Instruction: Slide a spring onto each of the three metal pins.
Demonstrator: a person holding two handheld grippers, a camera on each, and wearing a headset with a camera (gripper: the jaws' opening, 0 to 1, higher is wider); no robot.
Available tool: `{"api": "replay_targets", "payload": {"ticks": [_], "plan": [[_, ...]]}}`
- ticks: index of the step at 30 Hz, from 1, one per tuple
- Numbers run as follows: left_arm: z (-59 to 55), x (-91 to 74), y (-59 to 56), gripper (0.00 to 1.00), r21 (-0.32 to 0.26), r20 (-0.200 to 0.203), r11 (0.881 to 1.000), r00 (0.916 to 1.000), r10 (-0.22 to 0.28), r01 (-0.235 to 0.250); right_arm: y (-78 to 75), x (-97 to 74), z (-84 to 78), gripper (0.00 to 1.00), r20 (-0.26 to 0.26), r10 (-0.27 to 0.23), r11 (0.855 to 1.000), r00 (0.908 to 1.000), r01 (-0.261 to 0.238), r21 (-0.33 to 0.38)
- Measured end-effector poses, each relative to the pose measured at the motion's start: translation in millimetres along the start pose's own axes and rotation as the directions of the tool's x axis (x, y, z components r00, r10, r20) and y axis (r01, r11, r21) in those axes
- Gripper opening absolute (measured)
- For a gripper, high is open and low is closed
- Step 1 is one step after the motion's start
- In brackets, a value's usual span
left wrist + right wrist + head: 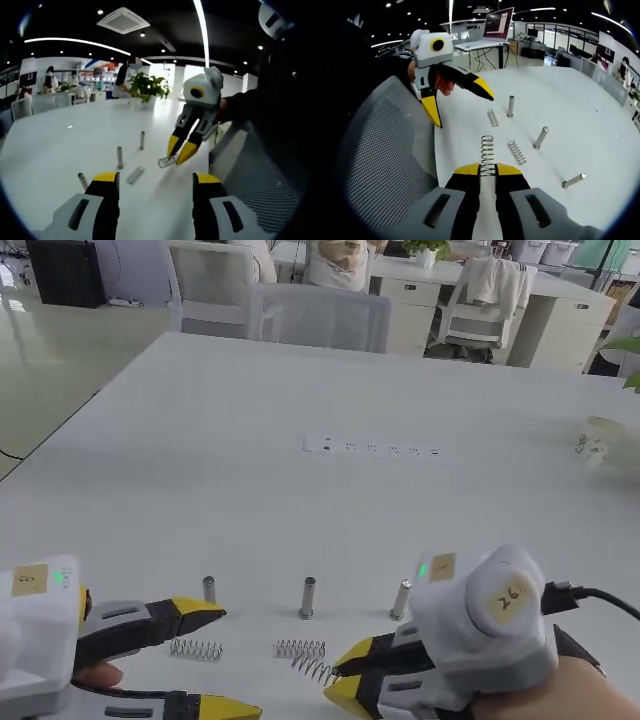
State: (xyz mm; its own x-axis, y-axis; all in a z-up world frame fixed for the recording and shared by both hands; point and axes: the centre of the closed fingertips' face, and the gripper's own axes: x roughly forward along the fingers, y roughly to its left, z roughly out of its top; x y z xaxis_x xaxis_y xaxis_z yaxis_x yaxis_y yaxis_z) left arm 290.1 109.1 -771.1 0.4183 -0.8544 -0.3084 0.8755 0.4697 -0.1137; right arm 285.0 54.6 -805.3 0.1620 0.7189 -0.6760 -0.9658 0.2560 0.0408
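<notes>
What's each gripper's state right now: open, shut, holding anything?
Left gripper: open, holding nothing.
Right gripper: shut on one end of a spring.

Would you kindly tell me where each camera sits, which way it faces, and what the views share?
Head view: on the headset, looking forward and down at the table, pins, left gripper and right gripper; a hand shows.
Left gripper view: on the left gripper, looking along its open jaws towards the right gripper.
Right gripper view: on the right gripper, looking along its shut jaws, which pinch a spring, towards the left gripper.
Shared: all three show the pins and the held spring.
</notes>
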Motion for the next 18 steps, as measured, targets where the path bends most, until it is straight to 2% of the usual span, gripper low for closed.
{"api": "replay_targets", "payload": {"ticks": [6,18], "plan": [[-2.9,4.2,-7.1,0.4,0.012,-0.021,0.998,0.9983,-0.054,0.055,7.5,2.0,3.1,0.08,0.004,0.022,0.999,0.9998,-0.022,-0.035],[-6.7,14.0,-18.5,0.27,0.028,-0.036,0.992,0.9916,-0.124,0.125,16.3,4.8,6.8,0.08,0.006,0.048,0.996,0.9988,-0.048,-0.072]]}}
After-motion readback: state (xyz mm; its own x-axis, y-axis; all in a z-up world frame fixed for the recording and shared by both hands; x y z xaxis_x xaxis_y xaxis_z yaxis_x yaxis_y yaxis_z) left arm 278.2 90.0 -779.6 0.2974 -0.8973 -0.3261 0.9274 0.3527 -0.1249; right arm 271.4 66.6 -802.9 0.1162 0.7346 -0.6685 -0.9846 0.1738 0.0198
